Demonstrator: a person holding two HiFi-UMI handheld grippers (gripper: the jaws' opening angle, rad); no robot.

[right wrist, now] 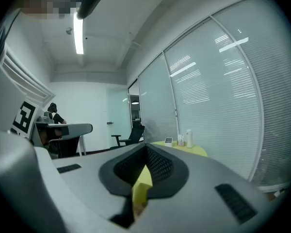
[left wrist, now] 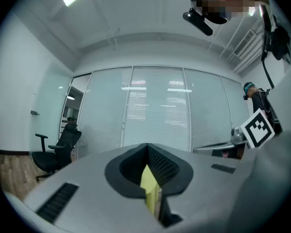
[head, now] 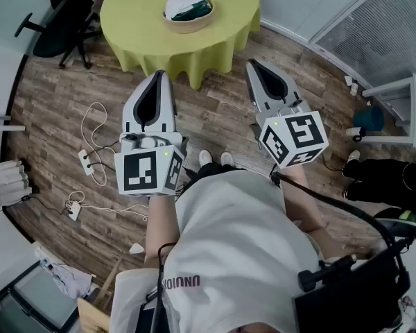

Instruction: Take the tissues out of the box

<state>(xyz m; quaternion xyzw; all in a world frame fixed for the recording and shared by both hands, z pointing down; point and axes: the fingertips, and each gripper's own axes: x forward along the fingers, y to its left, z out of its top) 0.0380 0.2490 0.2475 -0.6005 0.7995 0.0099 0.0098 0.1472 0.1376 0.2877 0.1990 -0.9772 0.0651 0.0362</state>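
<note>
The tissue pack (head: 188, 7), white and green, lies in a shallow wooden bowl (head: 187, 27) on a round table with a yellow-green cloth (head: 139, 16), at the top of the head view. Both grippers are held level over the wood floor, short of the table's near edge. My left gripper (head: 157, 73) has its jaws together with nothing in them. My right gripper (head: 252, 64) looks the same, jaws meeting at the tip. In the left gripper view the left gripper (left wrist: 148, 145) faces a glass wall, with only a sliver of yellow cloth showing through the slit. The right gripper view shows the right gripper (right wrist: 146, 148) likewise.
A black office chair (head: 59, 19) stands left of the table. Power strips and white cables (head: 87, 159) lie on the floor at left. A white stand (head: 395, 109) and another person's dark legs (head: 381, 179) are at right. Glass walls with blinds (left wrist: 155, 110) surround the room.
</note>
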